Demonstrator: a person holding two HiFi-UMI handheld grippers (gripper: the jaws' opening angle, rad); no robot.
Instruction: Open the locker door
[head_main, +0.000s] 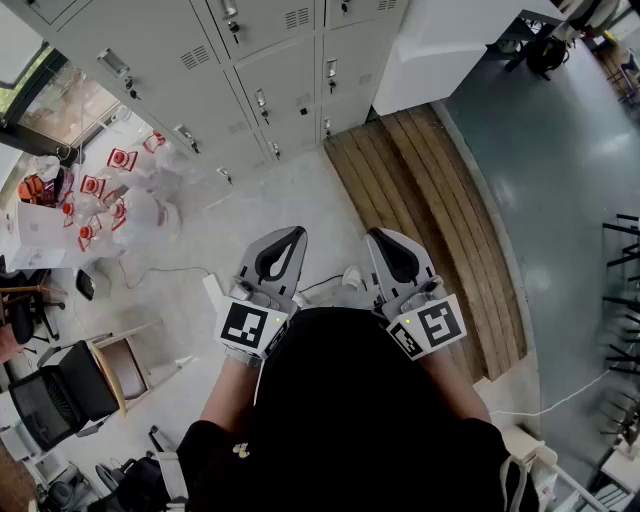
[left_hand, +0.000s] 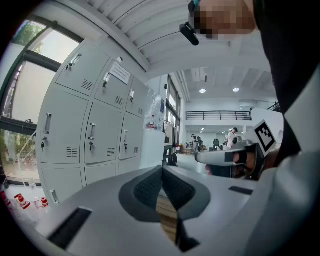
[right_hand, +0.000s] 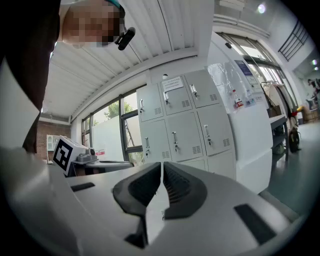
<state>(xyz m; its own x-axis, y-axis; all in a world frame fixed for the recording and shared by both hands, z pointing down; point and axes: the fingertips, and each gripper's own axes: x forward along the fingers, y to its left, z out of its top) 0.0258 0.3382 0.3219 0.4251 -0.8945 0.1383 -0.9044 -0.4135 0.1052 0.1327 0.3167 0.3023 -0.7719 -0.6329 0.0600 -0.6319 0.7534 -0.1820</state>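
While both tools hover well short of it, the far bank of pale grey metal lockers (head_main: 250, 60) has every door shut, each flat with louvred vents and an upright handle. A slatted wooden platform (head_main: 430, 220) lies to the right. The left gripper (head_main: 297, 233) and right gripper (head_main: 373, 236) have their ribbed black pads together, holding nothing. One upper door carries a white paper label (right_hand: 173, 83), too small to read.

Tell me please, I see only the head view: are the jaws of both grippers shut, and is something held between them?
Observer: In the left gripper view, the left gripper has its pads together, with nothing between them.
Operator: And the right one?
Observer: The right gripper is shut too, and its pads hold nothing.
Operator: Is any mark on the doors?
Observer: A paper notice is on one upper door of the lockers.
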